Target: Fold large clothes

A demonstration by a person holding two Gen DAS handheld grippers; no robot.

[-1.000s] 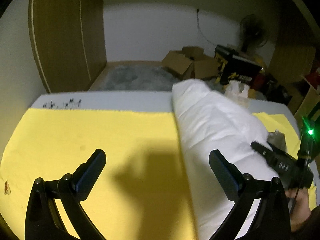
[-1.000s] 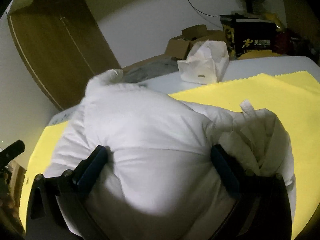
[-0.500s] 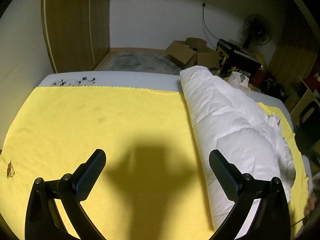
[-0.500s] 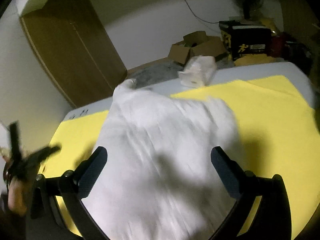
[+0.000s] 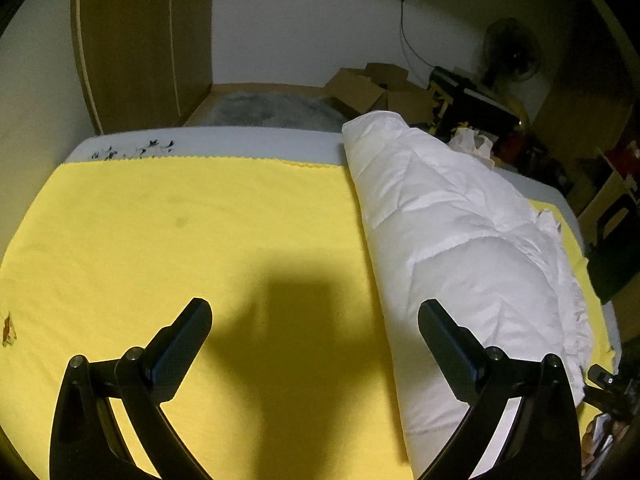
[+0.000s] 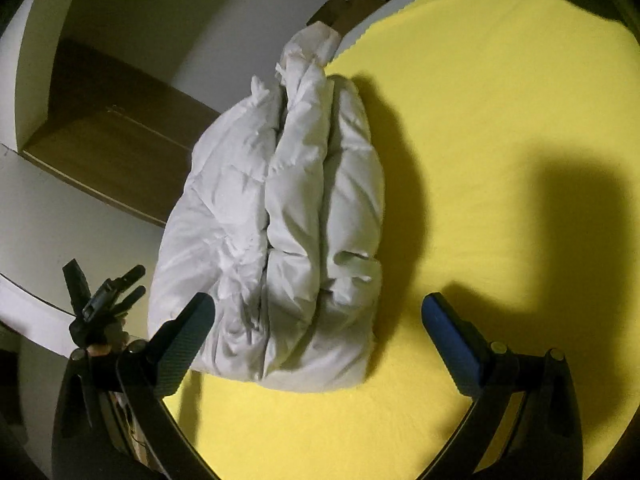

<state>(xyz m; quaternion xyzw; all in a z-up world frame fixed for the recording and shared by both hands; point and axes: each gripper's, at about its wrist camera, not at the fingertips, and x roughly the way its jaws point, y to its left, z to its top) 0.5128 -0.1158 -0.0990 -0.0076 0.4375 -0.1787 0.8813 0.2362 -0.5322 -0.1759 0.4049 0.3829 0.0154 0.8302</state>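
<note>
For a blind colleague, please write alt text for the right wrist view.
A white puffer jacket, folded into a long bundle, lies on a yellow sheet. The open right claw hovers above its near end, holding nothing. The left claw shows at the left edge.

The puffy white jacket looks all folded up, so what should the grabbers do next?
Probably lower the right gripper to press the puffy white jacket flatter. The jacket lies as a long bulging bundle on the yellow sheet, and both grippers, the left gripper included, are open and empty.

Yellow sheet (image 5: 200, 220), wooden wardrobe (image 5: 144, 40), cardboard boxes (image 5: 368, 88), possibly a standing fan (image 5: 510, 54)
</note>
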